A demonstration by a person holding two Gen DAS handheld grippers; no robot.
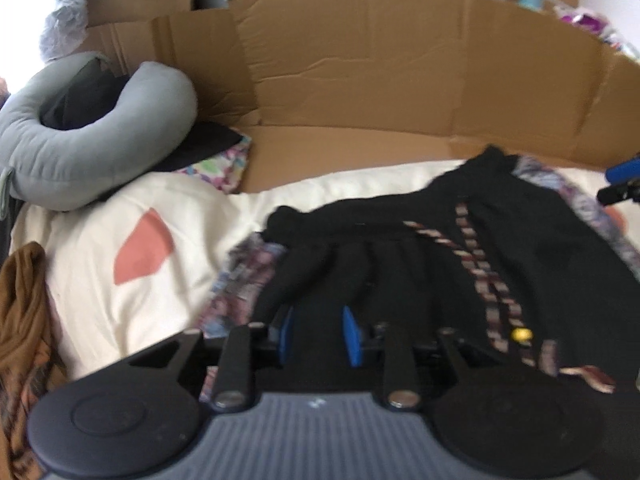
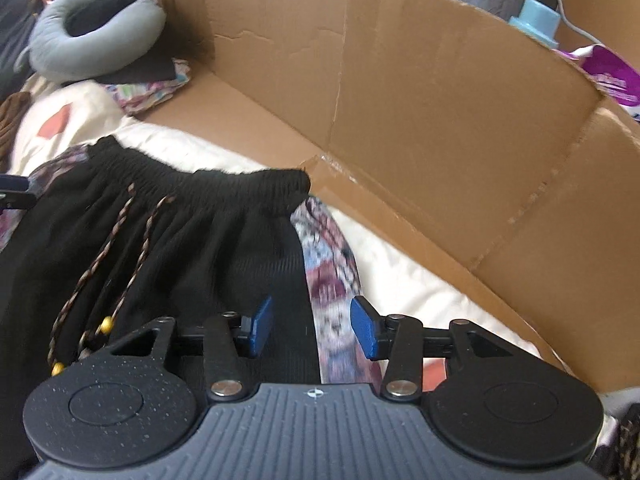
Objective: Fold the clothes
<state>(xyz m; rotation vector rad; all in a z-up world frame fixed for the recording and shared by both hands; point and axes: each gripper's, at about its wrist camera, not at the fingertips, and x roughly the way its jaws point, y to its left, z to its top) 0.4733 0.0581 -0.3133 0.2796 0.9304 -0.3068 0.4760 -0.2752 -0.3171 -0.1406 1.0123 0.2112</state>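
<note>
Cream duvet (image 1: 120, 216) with a salmon patch covers the bed, everything sits on it. Flattened brown cardboard box (image 1: 360, 80) stands along the far edge, its flap lying flat on the bed. Black skirt (image 1: 400, 256) with gathered elastic waistband lies spread flat on the duvet in the centre, waistband toward the cardboard, on top of a purple-blue patterned garment (image 2: 332, 276) that sticks out along both sides of it. Grey U-shaped pillow (image 1: 92, 136) sits far left near the cardboard, dark cloth inside its curve, resting on a black folded item and a pastel-print fabric (image 1: 224, 168). Brown crumpled garment (image 1: 24, 312) at the left edge of the bed. Two braided drawstrings (image 2: 120, 248) with yellow beads at the ends trail down from the waistband over the skirt. Left gripper (image 1: 319, 332) hovers low over the skirt's left part, blue pads slightly apart, nothing pinched; view blurred. Right gripper (image 2: 312, 330) is over the skirt's right edge where black meets patterned fabric, pads spread wider, cloth visible below the gap, not clamped. Right gripper tip also shows at the right edge of the left wrist view. Light blue bottle cap (image 2: 536, 20) pokes up behind the cardboard.
</note>
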